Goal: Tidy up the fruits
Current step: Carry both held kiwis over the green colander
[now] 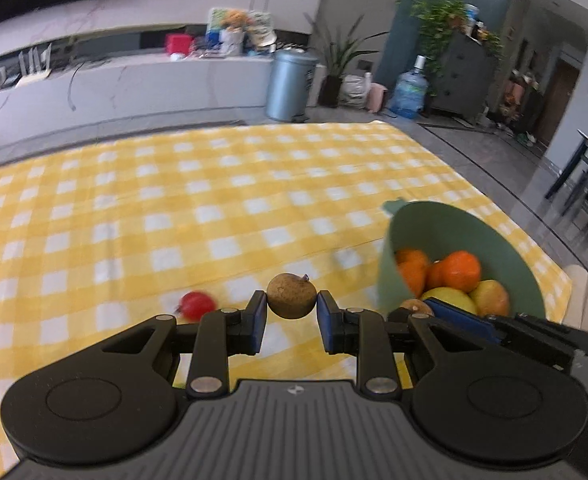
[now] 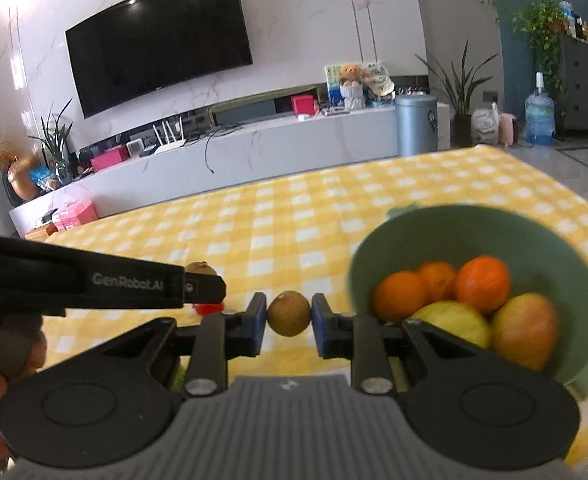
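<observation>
From my right wrist camera, at about nine o'clock, I read "GenRobot.AI" in pale letters along the black side of my left gripper (image 2: 203,286). The small logo mark on the grey ribbed housing at six o'clock is no readable word. Other labels are too blurred.

Light: bright, even daylight on my yellow checked cloth (image 1: 213,208); ceiling spots glare on the television (image 2: 157,40).
Shadows: soft, faint beneath my claws.
Blur: the green bowl (image 2: 474,232) and its fruit smear in my right view; the cloth beyond the bowl is soft.
Distortion: walls bow around the television.
</observation>
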Demonstrator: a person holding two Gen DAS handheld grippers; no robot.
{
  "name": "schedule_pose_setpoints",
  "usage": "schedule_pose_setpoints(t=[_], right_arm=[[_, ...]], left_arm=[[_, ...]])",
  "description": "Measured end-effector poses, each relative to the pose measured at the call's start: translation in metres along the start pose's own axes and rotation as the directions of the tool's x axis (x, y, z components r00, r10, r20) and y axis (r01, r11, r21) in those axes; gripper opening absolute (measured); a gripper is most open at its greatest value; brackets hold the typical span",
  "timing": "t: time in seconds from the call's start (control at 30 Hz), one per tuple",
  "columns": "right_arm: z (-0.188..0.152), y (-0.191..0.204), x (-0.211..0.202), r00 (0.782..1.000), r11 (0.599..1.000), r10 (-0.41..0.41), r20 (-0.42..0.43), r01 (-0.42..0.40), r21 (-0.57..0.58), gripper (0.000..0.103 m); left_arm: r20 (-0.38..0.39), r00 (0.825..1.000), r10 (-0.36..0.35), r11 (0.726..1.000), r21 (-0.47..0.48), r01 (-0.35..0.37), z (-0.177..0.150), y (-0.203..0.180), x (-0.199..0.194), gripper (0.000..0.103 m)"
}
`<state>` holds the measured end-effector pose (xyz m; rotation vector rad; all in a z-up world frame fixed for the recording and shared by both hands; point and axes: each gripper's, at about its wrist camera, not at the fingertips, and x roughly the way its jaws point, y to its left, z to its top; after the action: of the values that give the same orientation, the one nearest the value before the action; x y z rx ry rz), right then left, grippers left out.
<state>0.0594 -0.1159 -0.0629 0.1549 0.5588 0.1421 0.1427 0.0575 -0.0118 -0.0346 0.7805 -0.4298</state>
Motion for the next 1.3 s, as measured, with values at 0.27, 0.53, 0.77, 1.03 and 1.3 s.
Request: schedule_pose_setpoints(t=[0.27,0.53,0.77,1.03,1.3], right_arm=[[0.015,-0.050,-0.027,0.992,0.996,-0.082,-0.096,0.078,-0.042,0.020],[0.023,-0.097,-0.035,0.978,0.980,-0.135,-0.162,0.107,-0.170,0.020],[0.017,-0.112,-0.021,0.971,0.995,-0.049,-0.235,0.025,-0.101,0.020],[0.015,-0.105,-0.018,0.967,0.993,-0.030,-0.252,-0.001,-0.122,0.020],[0.014,-0.104,-0.013,0.957,0.993,-0.025,-0.288,-0.009,-0.118,0.020]], left_arm=[[0.016,0.991,-0.130,0.981,0.147,0.126,0.013,-0.059,0.005,0.030],[-0.069,0.971,-0.228,0.944,0.230,0.238,0.012,-0.102,0.023,0.030],[-0.150,0.963,-0.223,0.934,0.250,0.255,0.004,-0.113,0.048,0.030],[-0.176,0.956,-0.233,0.938,0.220,0.269,-0.002,-0.105,0.053,0.030],[-0.196,0.954,-0.226,0.943,0.203,0.265,-0.004,-0.103,0.057,0.030]])
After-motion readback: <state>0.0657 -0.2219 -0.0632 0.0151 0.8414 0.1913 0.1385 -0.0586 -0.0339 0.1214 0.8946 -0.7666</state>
